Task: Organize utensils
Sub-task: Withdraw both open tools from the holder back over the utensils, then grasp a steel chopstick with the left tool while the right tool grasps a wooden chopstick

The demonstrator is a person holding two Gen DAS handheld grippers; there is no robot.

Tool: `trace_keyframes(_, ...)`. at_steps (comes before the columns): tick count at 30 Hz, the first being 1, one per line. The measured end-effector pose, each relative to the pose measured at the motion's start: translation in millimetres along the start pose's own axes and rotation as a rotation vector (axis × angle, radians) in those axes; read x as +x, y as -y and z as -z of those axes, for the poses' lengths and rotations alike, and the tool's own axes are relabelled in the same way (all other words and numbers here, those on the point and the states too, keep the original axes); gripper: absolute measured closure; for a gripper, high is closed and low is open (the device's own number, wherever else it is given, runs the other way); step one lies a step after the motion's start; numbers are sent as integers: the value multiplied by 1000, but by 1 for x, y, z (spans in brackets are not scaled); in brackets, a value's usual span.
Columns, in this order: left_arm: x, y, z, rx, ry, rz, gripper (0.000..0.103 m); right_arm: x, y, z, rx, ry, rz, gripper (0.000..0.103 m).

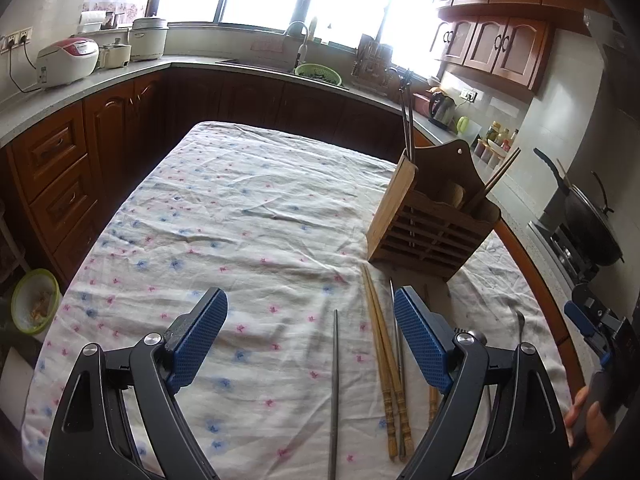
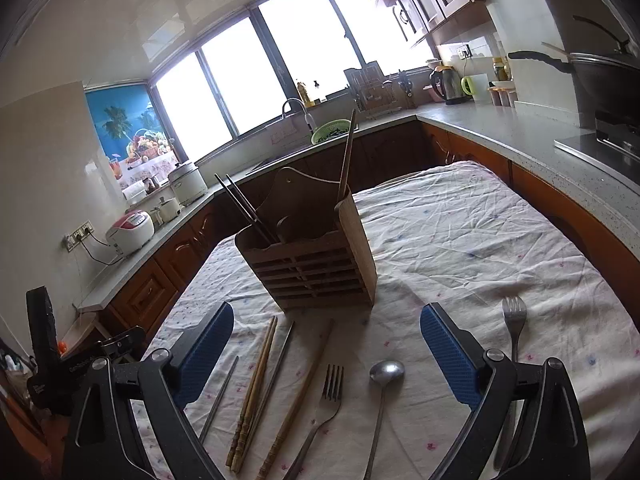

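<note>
Both grippers are empty and spread wide right now, hovering over the cloth. The left gripper has a metal chopstick lying right between its fingers, and the wooden pair sits at about 3 o'clock from it, touching each other. The right gripper looks down on the whole row: fork, spoon, a single wooden chopstick, and a second fork out at 3 o'clock past its right finger. The holder stands at 12 o'clock with a few sticks already in it.

Stuff I'd worry about: those thin metal sticks lie flat on wrinkly cloth, so the pads will probably pinch fabric along with the stick, or it just rolls away. The paired wooden ones could split, so you lift one and flick the other. The holder looks light and tall-ish, so jabbing a utensil into its rim might tip or slide it, and it's near the table edge in the left view. Also both grippers are working the same crowded patch, so bumping each other seems likely.
</note>
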State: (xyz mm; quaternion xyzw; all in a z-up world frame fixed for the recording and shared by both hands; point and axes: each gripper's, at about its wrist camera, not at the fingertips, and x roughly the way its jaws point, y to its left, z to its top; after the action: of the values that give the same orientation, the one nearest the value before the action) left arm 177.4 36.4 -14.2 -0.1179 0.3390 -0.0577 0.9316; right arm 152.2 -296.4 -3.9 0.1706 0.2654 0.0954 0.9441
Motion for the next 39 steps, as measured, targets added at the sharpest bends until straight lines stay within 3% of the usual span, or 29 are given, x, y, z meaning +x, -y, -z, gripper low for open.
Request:
trace_keyframes(10,15,9,5,50,-51,-16,16,9,5,5,2,-35,19,7)
trace_keyframes(23,52,19,12,147,-148,-44,17,55,-11,15,-61,-145,31,9)
trace_keyframes(28,67,24,16,177,-197,-32,29,78,-15,19,-81,-205,46,32)
trace_keyframes(35,89,30,19,205,-247,-7,49,116,-20,28,-80,-297,50,52)
trace_keyframes(39,102,34,20,224,-284,11,51,137,-21,30,-78,-337,62,59)
